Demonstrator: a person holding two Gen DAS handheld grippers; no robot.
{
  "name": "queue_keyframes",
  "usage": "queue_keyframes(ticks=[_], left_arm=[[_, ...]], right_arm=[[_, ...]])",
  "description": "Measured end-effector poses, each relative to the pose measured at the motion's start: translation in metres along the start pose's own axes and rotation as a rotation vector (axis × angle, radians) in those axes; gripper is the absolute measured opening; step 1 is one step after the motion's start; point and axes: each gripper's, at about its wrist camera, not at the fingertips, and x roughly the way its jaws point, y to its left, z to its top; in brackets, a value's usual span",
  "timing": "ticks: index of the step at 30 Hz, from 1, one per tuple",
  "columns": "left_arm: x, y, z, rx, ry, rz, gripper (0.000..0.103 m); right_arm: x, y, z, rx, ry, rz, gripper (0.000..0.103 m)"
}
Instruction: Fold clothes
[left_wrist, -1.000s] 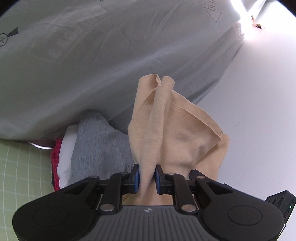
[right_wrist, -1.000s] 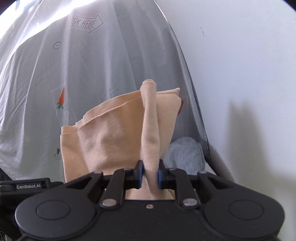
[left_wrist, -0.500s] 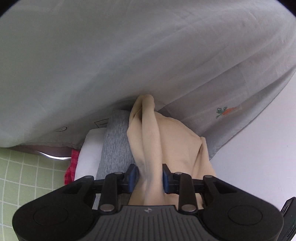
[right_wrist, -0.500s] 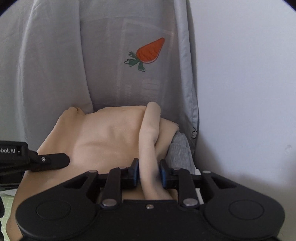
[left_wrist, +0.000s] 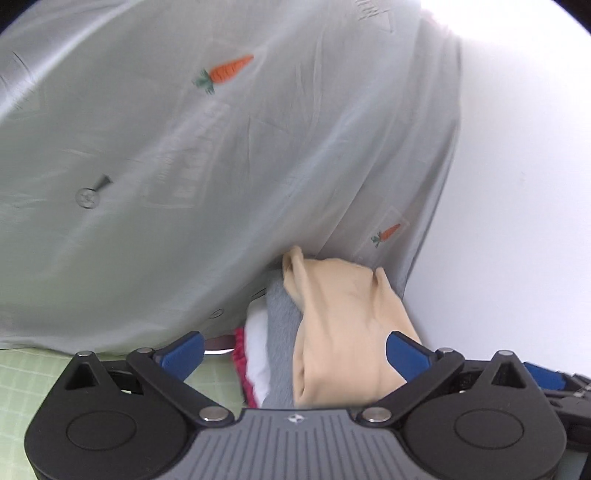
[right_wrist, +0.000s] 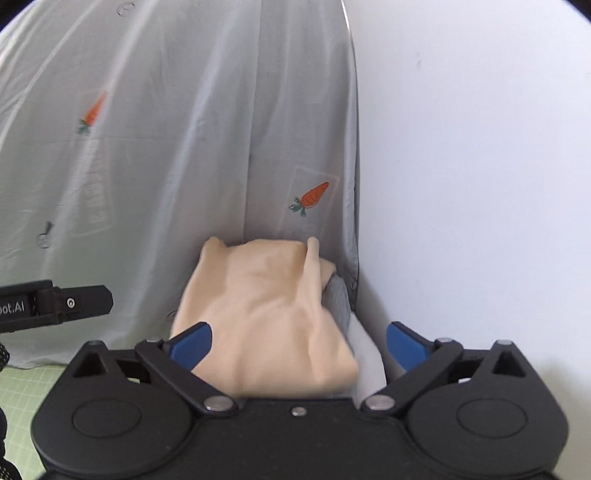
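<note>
One stack of folded clothes: one beige garment (right_wrist: 269, 314) on top, one grey (left_wrist: 282, 332), one white (left_wrist: 256, 339), one red (left_wrist: 242, 354). One grey curtain (right_wrist: 184, 129) with three carrots in view. Two claws, left (left_wrist: 295, 350) and right (right_wrist: 299, 341).

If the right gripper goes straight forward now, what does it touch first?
Most likely the folded beige garment, which lies between the open fingers of the right gripper. Behind it hangs the grey carrot-print curtain; depth is unclear.
</note>
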Motion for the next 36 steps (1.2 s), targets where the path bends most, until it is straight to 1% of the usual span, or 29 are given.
queue_keyframes(ticks=[2,3,5,7,9,13,16,21,25,31,36], left_arm=[[-0.033,0.001,-0.013,0.018,0.003,0.020,0.103],[-0.048,0.005,-0.021,0.014,0.019,0.023,0.103],[-0.073,0.011,-0.036,0.009,0.055,0.003,0.103],[-0.089,0.013,-0.053,0.018,0.097,-0.006,0.103],[-0.105,0.015,-0.070,0.033,0.133,0.007,0.103],[-0.132,0.017,-0.099,0.067,0.174,0.024,0.103],[-0.144,0.015,-0.109,0.086,0.186,0.022,0.103],[-0.161,0.012,-0.122,0.098,0.193,0.016,0.103],[-0.175,0.009,-0.132,0.107,0.198,0.012,0.103],[-0.181,0.008,-0.134,0.091,0.197,0.009,0.103],[-0.184,0.005,-0.133,0.099,0.193,0.018,0.103]], right_arm=[[-0.034,0.001,-0.011,-0.001,0.012,-0.016,0.102],[-0.051,0.002,-0.018,-0.001,0.018,-0.029,0.102],[-0.083,0.000,-0.035,0.012,0.029,-0.047,0.102],[-0.109,-0.001,-0.051,0.029,0.052,-0.056,0.102],[-0.132,-0.002,-0.066,0.046,0.078,-0.062,0.102],[-0.165,-0.002,-0.100,0.053,0.138,-0.078,0.102],[-0.183,-0.003,-0.119,0.062,0.176,-0.088,0.102],[-0.201,0.002,-0.135,0.040,0.197,-0.080,0.102],[-0.207,0.003,-0.138,0.029,0.195,-0.061,0.102],[-0.211,0.004,-0.138,0.015,0.191,-0.047,0.102],[-0.213,0.002,-0.138,0.019,0.186,-0.042,0.102]])
